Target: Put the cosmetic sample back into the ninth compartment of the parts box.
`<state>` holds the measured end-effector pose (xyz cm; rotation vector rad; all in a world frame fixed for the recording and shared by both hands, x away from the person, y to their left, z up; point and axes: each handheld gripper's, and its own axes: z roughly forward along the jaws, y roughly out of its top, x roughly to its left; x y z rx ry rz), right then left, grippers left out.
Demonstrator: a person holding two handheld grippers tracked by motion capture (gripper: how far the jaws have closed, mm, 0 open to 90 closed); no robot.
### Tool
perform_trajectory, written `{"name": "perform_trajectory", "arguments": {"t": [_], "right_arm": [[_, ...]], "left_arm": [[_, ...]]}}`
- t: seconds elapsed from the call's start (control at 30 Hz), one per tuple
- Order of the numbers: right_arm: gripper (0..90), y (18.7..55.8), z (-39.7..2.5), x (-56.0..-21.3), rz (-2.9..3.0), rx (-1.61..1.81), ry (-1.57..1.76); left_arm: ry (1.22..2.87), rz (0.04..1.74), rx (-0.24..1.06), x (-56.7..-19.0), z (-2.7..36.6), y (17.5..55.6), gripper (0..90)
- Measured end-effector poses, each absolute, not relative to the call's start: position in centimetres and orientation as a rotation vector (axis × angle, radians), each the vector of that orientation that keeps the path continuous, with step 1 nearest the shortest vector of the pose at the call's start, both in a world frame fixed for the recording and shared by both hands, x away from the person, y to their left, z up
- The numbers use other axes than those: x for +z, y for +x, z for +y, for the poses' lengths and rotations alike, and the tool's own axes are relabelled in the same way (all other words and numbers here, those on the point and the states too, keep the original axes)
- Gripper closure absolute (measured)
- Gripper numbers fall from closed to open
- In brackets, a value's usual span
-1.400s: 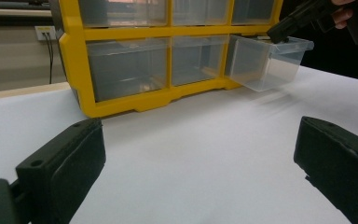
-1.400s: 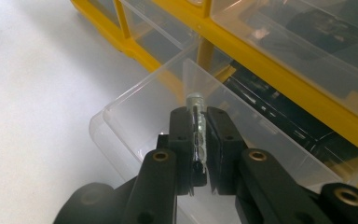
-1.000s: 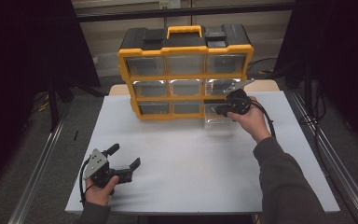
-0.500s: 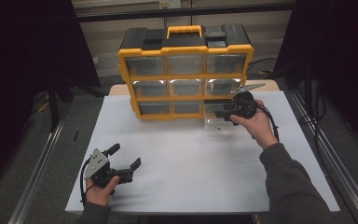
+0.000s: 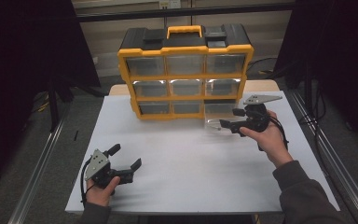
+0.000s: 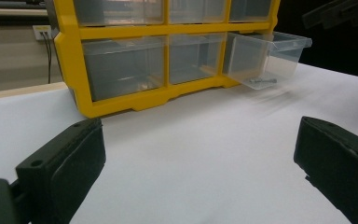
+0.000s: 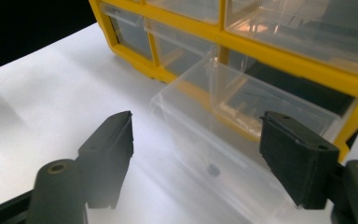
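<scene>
Jaws of right gripper (image 7: pixel 196 158) spread wide, nothing between them, poised just above and in front of clear drawer (image 7: pixel 223 135). Drawer pulled partway out of bottom-right bay of yellow organizer (image 5: pixel 186 74), still seated in its bay at the back, front end jutting over white table (image 5: pixel 191 177). Small bolt or screw (image 6: pixel 262 80) lying on drawer floor near the front; exact kind hard to tell through the blur and the plastic.

Jaws of left gripper (image 6: pixel 196 172) likewise wide apart and empty, resting low near the table's front-left corner, well apart from organizer and drawer. Left hand (image 5: pixel 100 191) wrapped around gripper body; right hand (image 5: pixel 268 137) holding its gripper level with the bottom row.

Handling, by judgement: drawer thin-walled, light, slick and somewhat flexible, so likely to bow or slip under a hard pinch. Best purchase probably the front wall or its lip, one jaw inside and one outside, pulled straight along the bay to avoid jamming. Loose hardware inside apt to slide or roll if drawer tips. Organizer itself heavier, likely to stay put under a gentle pull.
</scene>
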<state>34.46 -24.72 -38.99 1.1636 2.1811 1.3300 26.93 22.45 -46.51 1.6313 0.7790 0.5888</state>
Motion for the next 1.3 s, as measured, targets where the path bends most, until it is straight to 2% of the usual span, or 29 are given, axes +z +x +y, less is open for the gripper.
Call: {"name": "perform_trajectory", "arguments": {"t": [0.23,0.43,1.3], "right_arm": [[15.4,31.8,-25.9,-39.4,2.115,1.385,1.152],[11.0,30.2,-26.7,-39.8,2.067,1.420,1.135],[7.0,24.9,-29.9,-43.5,1.962,1.472,1.152]], "left_arm": [[1.624,0.782,0.578,-46.5,22.5,26.8,2.4],[1.627,0.791,0.578,-46.5,22.3,26.7,2.3],[1.641,0.777,0.590,-46.6,22.3,26.8,2.3]]}}
